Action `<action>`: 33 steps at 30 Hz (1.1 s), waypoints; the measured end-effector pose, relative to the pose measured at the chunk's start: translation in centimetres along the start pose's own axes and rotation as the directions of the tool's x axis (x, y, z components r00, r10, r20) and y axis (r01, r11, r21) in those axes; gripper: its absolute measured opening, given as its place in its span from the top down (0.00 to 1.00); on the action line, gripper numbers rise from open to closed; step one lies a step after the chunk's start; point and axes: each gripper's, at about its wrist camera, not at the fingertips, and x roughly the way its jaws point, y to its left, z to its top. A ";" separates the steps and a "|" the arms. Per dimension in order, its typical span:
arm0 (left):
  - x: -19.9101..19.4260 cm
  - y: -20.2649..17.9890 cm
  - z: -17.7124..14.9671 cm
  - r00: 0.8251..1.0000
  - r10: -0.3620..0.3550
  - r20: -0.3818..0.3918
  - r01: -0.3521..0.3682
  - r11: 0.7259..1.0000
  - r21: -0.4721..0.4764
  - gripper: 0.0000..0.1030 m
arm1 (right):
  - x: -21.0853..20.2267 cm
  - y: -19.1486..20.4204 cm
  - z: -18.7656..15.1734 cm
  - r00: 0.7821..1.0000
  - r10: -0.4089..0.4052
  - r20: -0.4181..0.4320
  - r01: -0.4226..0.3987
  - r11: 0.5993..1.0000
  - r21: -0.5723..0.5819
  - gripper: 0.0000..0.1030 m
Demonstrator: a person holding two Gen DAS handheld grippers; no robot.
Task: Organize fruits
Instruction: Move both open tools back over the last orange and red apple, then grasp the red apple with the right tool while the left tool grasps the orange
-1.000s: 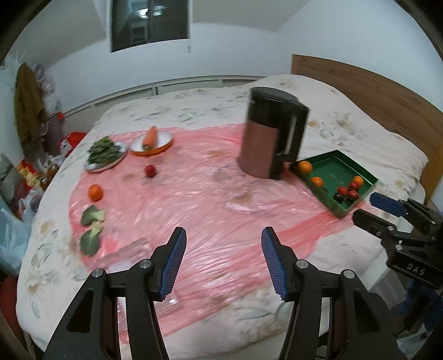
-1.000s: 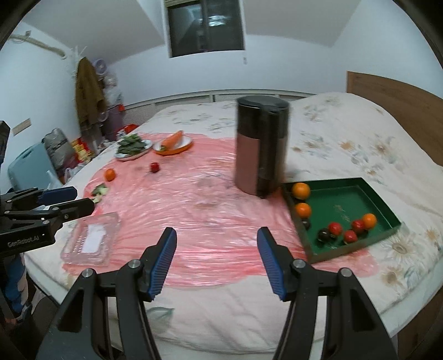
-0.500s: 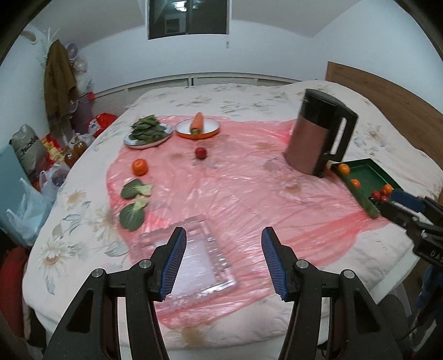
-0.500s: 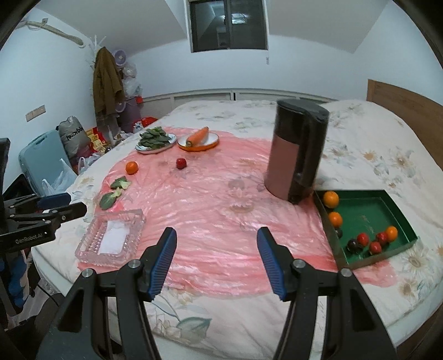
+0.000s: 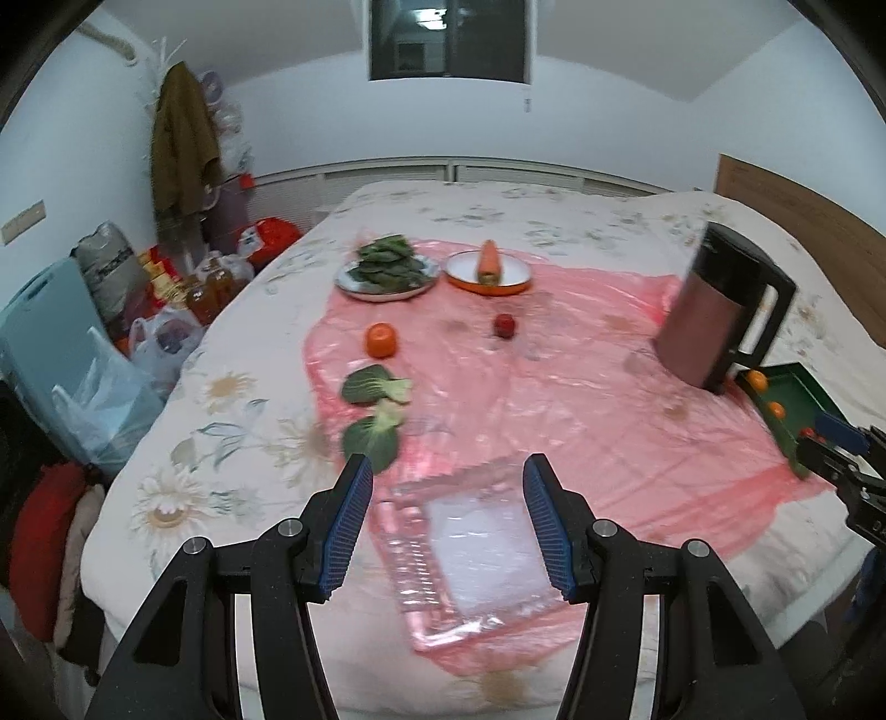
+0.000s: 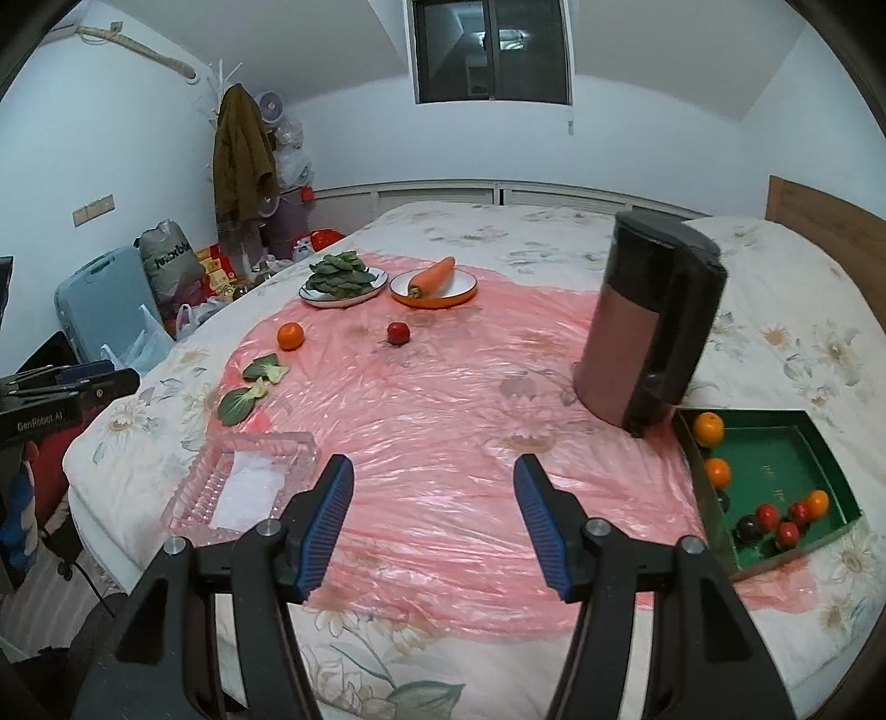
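Blue-padded jaws — wide apart, empty.

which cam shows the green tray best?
Right wrist. The whole green tray is in frame, open side up, with oranges and dark red fruits countable inside. The left wrist view catches only a corner of it at the right edge, partly hidden behind the right tool.

A home bedroom: a wide bed with floral-patterned white bedding (image 6: pixel 554 232) and a wooden headboard (image 6: pixel 819 207) fills the room, an olive-brown coat hanging on a white coat stand (image 6: pixel 241 160), a pale blue hard-shell suitcase (image 6: pixel 102 302) and bags crowding the floor beneath a small dark window (image 6: pixel 493 52)
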 end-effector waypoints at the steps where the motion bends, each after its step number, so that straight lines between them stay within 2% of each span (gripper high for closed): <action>1: 0.4 0.6 0.1 1.000 0.009 -0.005 -0.009 1.000 -0.004 0.51 | 0.4 0.0 0.1 1.000 0.003 -0.004 -0.003 1.000 0.001 0.11; 9: 3.9 4.4 1.0 0.998 0.055 -0.042 -0.057 0.997 -0.044 0.51 | 4.4 0.5 1.4 0.999 0.027 -0.036 -0.027 1.000 -0.001 0.11; 17: 8.4 6.8 3.3 0.996 0.050 -0.073 -0.055 0.996 -0.072 0.51 | 10.0 1.3 4.0 0.996 0.068 -0.064 -0.069 0.998 -0.014 0.11; 33: 19.9 6.9 7.9 0.992 0.007 -0.124 -0.010 1.000 -0.027 0.51 | 24.1 2.9 9.5 0.983 0.148 -0.110 -0.152 0.988 -0.027 0.14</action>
